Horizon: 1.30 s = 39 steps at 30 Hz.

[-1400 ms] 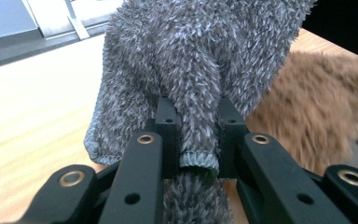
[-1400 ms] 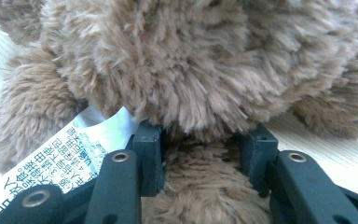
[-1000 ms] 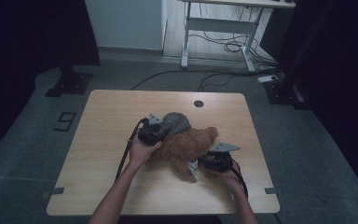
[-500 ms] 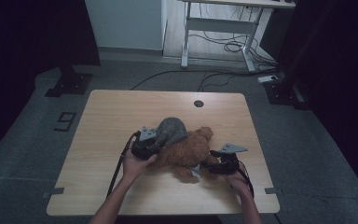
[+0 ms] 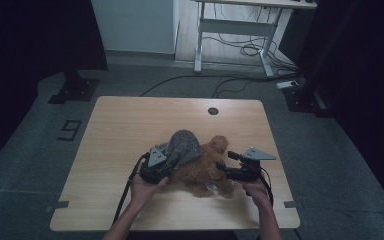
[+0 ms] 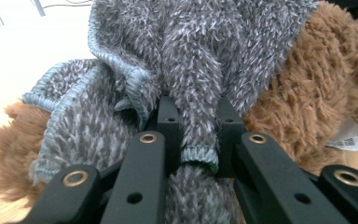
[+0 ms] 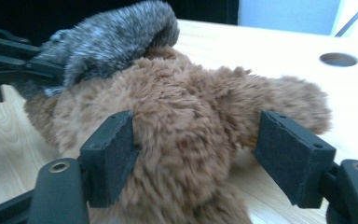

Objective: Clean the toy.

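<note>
- The left gripper (image 5: 166,165) is clamped tight on a fold of a fuzzy grey knitted garment (image 6: 200,60); in the left gripper view a ribbed hem is seen pinched between the two black jaws.
- The grey garment is draped over the upper part of a brown plush teddy bear (image 5: 207,165), on the bear's left side as seen from above.
- The right gripper (image 5: 231,165) is held at the bear's right side, its jaws spread wide and just opened further. Brown fur lies between them in the right gripper view: the left pad (image 7: 114,154) brushes the fur, and the right pad (image 7: 291,156) stands clear of it.
- The bear lies on a light wooden table (image 5: 125,125), in its near half, towards the person.
- A round cable hole (image 5: 212,111) is set in the tabletop beyond the bear, near the far edge.
</note>
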Available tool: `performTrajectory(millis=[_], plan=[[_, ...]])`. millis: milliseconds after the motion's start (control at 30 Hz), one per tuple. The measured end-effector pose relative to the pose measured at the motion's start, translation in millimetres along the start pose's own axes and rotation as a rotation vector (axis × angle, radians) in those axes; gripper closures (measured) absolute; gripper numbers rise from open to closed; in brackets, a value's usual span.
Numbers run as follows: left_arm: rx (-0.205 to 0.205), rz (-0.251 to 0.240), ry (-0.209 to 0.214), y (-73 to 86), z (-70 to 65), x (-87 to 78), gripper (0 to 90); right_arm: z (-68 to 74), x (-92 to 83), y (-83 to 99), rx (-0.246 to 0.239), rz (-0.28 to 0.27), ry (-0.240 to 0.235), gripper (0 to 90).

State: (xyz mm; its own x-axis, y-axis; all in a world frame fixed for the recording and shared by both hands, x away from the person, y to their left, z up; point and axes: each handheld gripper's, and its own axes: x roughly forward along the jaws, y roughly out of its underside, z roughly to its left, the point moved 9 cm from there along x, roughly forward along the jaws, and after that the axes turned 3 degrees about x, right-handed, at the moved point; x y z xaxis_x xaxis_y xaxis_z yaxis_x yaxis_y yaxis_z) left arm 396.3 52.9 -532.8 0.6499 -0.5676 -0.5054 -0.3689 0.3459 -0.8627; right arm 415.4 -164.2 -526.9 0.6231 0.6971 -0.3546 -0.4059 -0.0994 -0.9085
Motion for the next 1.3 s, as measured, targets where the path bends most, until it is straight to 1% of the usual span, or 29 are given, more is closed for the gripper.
performTrajectory(millis=[67,100,167,233,367,400,433,600,633,667,700,767,800,833,867,900,933,967,1033,1067,1100,1133,1167,1200,1233,1267,1300], plan=[[0.003,-0.001,-0.001,0.7,-0.5,-0.6,77.5,1.0,9.9,2.8,0.032,0.010,-0.015,27.6],[0.001,-0.005,0.001,1.8,-1.7,-2.0,77.4,1.4,11.8,4.3,0.049,0.016,-0.028,28.3],[0.000,-0.009,0.005,2.8,-3.0,-3.3,77.4,3.4,11.7,7.6,0.065,0.027,-0.062,31.2],[0.004,-0.011,0.007,4.0,-5.0,-5.2,77.4,7.0,10.4,11.2,0.067,0.045,-0.095,32.5],[0.005,-0.016,0.011,6.4,-8.1,-8.7,77.3,15.3,11.3,16.0,0.051,0.080,-0.126,32.1],[0.005,-0.016,0.011,6.4,-8.1,-8.7,77.3,15.3,11.3,16.0,0.051,0.080,-0.126,32.1],[0.003,-0.017,0.011,7.1,-8.5,-9.5,77.4,21.0,14.8,19.3,0.036,0.101,-0.131,32.0],[-0.014,-0.012,0.025,5.0,-9.7,-11.7,76.8,21.6,18.8,27.2,0.028,0.100,-0.097,46.8],[-0.020,-0.002,0.032,-0.3,-11.3,-13.7,76.3,22.1,18.2,28.1,0.019,0.097,-0.095,49.0],[-0.020,-0.002,0.032,-0.3,-11.3,-13.7,75.9,22.4,17.7,28.6,0.010,0.095,-0.091,49.0],[-0.004,0.018,0.046,-10.6,-16.1,-15.5,75.8,22.5,16.7,29.1,-0.002,0.095,-0.087,51.7],[0.005,0.020,0.069,-21.8,-22.9,-14.4,75.9,22.5,16.0,29.6,-0.008,0.093,-0.086,52.8],[0.005,0.020,0.069,-21.8,-22.9,-14.4,75.9,22.5,16.0,29.6,-0.008,0.093,-0.086,52.8],[0.012,0.018,0.085,-30.5,-29.8,-11.2,76.0,22.7,16.2,30.2,-0.010,0.085,-0.086,53.4],[0.024,0.010,0.117,-44.8,-44.7,-2.5,76.0,23.2,16.1,30.4,-0.014,0.084,-0.086,53.5],[0.029,0.009,0.139,-51.4,-54.0,3.8,75.9,23.4,15.8,30.5,-0.023,0.082,-0.082,53.7],[0.029,0.009,0.139,-51.4,-54.0,3.8,75.9,24.0,15.4,30.5,-0.033,0.079,-0.079,54.0],[0.040,0.013,0.156,-56.7,-63.9,11.3,75.9,24.0,15.4,30.5,-0.033,0.079,-0.079,54.0],[0.066,0.038,0.183,-61.7,-84.3,27.7,75.9,25.1,14.2,30.6,-0.062,0.075,-0.067,54.5],[0.089,0.061,0.188,-60.5,-92.8,35.9,75.9,26.2,13.1,30.7,-0.083,0.071,-0.062,54.9],[0.129,0.093,0.165,-54.0,-100.6,49.7,75.9,26.1,12.3,31.2,-0.090,0.074,-0.059,55.3],[0.129,0.093,0.165,-54.0,-100.6,49.7,76.0,24.9,12.1,32.0,-0.093,0.079,-0.050,55.7],[0.100,0.078,0.179,-50.3,-98.4,53.5,76.1,23.5,12.3,33.2,-0.094,0.083,-0.042,56.0],[0.100,0.078,0.179,-50.3,-98.4,53.5,76.3,23.5,12.3,33.2,-0.094,0.083,-0.042,56.0],[0.057,0.073,0.208,-48.5,-91.9,51.4,76.5,22.8,12.4,33.6,-0.083,0.074,-0.054,56.5],[0.057,0.073,0.208,-48.5,-91.9,51.4,76.6,22.8,12.4,33.6,-0.083,0.074,-0.054,56.5],[0.036,0.073,0.214,-47.4,-84.9,48.3,76.6,23.0,12.6,33.4,-0.083,0.072,-0.054,56.6]])
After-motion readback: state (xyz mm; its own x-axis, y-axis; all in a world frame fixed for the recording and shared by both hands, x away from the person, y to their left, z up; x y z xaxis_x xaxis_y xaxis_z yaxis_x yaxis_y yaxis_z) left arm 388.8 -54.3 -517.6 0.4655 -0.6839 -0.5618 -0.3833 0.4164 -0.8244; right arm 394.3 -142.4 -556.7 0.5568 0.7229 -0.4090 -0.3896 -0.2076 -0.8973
